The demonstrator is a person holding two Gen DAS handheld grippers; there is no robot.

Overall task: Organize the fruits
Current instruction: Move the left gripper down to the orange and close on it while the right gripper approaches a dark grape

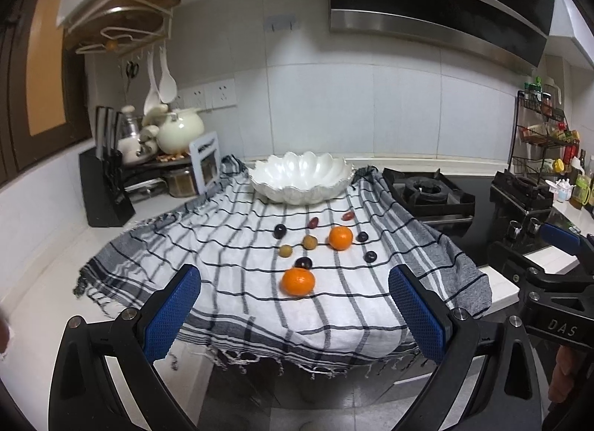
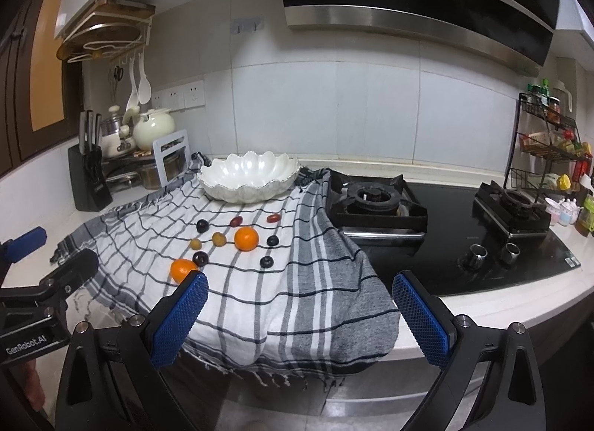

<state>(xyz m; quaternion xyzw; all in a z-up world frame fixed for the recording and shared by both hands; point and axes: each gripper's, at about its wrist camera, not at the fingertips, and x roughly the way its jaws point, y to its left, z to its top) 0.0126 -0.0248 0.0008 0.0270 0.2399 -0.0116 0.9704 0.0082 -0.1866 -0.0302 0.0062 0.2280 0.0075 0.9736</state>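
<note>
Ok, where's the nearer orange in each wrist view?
Left wrist view: the nearer orange lies low centre on the checked cloth, between the open gripper fingers.
Right wrist view: the same orange sits lower left, just above the left blue pad.
Shared landmark: the white scalloped bowl behind the fruit.

My left tool (image 1: 295, 310): matte black forked arms, blue diamond-textured pads (image 1: 170, 314), silver round screws at the joints. My right tool (image 2: 300, 317): same build. White lettering on the bodies: "DAS" on the right one, "GenRobot.AI" on the left.
</note>
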